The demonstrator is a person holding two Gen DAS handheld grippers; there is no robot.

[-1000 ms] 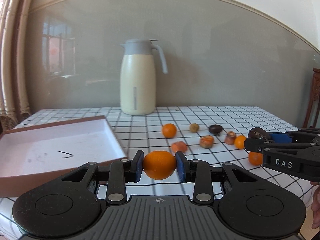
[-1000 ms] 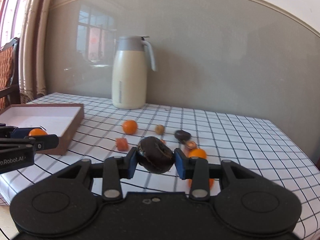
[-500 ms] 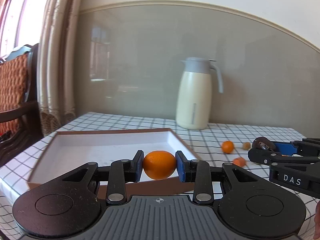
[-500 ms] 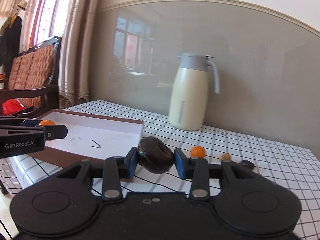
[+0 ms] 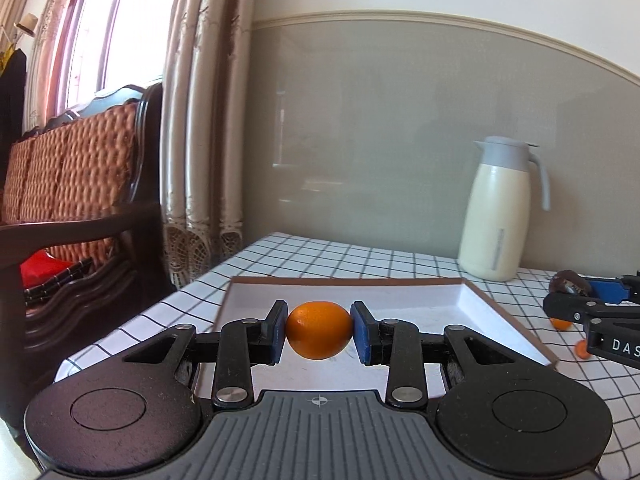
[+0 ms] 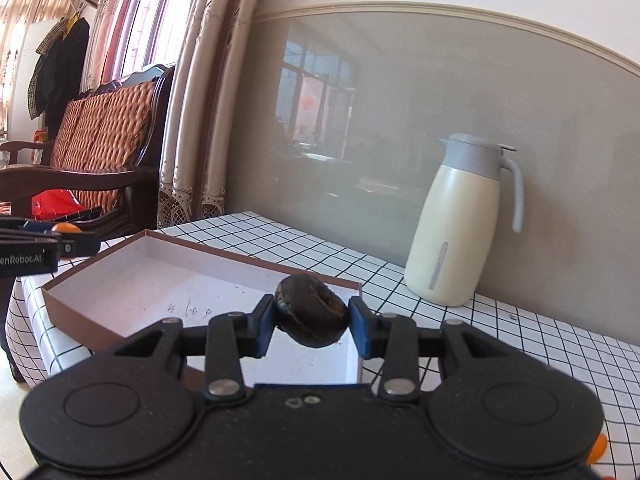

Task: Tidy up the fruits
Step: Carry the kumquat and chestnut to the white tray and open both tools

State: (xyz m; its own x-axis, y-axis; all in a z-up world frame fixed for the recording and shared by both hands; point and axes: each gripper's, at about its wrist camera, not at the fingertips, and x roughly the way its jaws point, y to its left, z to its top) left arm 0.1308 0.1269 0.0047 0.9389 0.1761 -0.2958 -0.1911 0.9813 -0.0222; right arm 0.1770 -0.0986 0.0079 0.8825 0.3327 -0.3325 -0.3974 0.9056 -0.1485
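Over the near part of a shallow box (image 5: 500,308), brown outside and white inside, the left gripper (image 5: 319,336) holds an orange (image 5: 319,335) clamped between its blue pads, clear of the box floor. Off to its right, the right gripper (image 6: 311,326) is closed on a dark, wrinkled fruit (image 6: 311,310), which hangs above the box's near right corner (some faint pen marks show on the white floor beneath). Nothing lies in the box that either view shows.

The box sits on a table (image 6: 280,236) covered with a black-and-white checked cloth. A cream jug (image 6: 456,224) with a grey lid and handle stands upright near the wall, well behind the box and to its right, apart from both grippers. A couple of small orange pieces (image 5: 560,323) lie on the cloth to the right of the box, partly hidden behind the right gripper. Beyond the table's left edge stand a wooden bench (image 5: 80,184) with a woven back and a long curtain (image 5: 200,120) beside a window.
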